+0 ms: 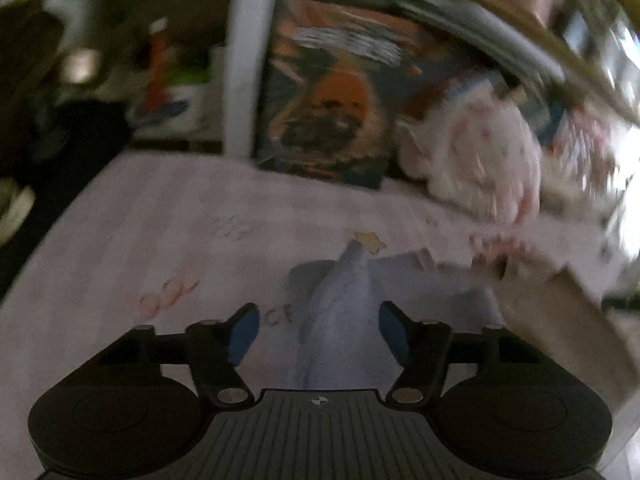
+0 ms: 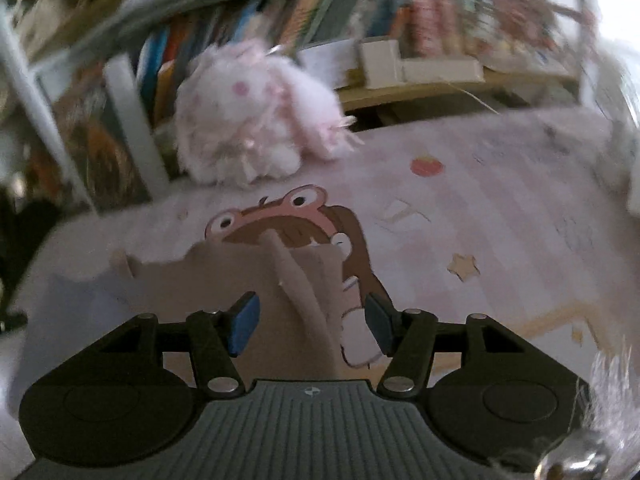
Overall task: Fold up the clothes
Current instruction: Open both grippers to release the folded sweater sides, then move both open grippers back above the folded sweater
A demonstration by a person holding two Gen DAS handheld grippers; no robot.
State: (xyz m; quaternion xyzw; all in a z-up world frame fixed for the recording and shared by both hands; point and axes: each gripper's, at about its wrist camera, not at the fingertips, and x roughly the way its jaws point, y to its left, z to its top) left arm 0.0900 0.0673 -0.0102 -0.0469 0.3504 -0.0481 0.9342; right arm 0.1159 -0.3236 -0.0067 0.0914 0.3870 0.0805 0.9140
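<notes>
A pale blue garment lies on the pink cartoon-print bed sheet, with a raised fold running between the fingers of my left gripper, which is open around it. A beige-brown garment lies next to it, also showing in the left wrist view. Its raised ridge runs between the fingers of my right gripper, which is open. The blue garment shows at the left in the right wrist view. Both views are blurred.
A fluffy pink-white plush toy sits at the back of the bed, also in the left wrist view. Behind it stand a bookshelf, a white post and a dog picture. The bed's left edge drops into dark floor.
</notes>
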